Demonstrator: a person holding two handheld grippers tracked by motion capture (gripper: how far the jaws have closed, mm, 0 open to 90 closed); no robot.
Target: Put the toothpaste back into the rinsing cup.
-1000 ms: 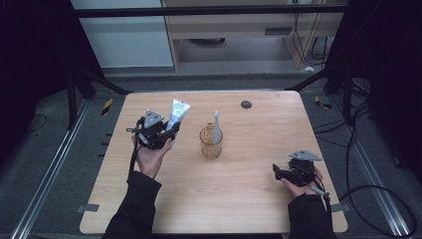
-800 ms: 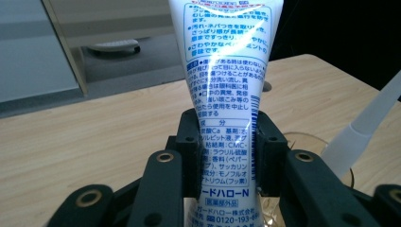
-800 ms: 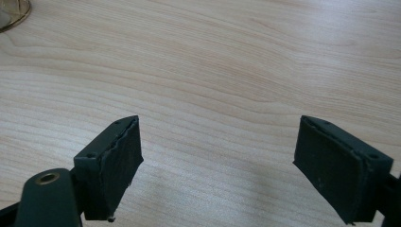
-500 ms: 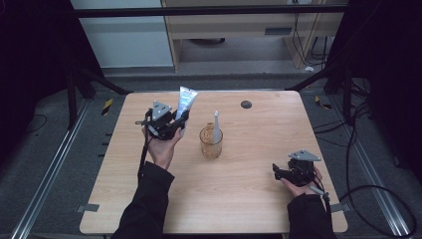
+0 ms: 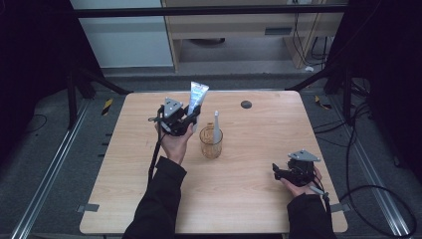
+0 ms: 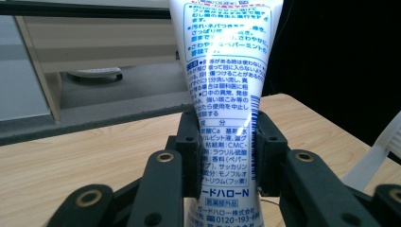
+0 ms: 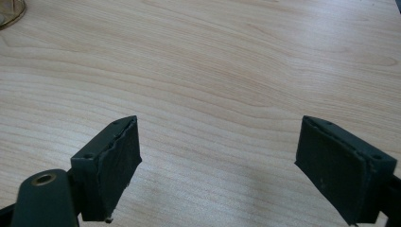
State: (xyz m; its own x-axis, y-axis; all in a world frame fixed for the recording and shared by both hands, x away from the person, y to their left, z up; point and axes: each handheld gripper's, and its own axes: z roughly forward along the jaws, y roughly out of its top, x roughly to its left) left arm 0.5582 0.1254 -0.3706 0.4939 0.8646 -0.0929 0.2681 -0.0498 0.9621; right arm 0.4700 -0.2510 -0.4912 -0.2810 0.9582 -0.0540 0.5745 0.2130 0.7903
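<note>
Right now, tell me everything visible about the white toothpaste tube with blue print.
The white plastic toothpaste tube with blue Japanese print is clamped between the black jaws of the left gripper, which press its lower body from both sides. It stands nearly upright, widening upward to its flat end, lifted above the wooden table, just left of the clear glass cup. Its surface looks glossy. Its lower end is hidden.

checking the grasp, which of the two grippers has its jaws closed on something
The left gripper: its jaws clamp the white toothpaste tube, held up above the table. The right gripper hangs open and empty over bare wood.
</note>
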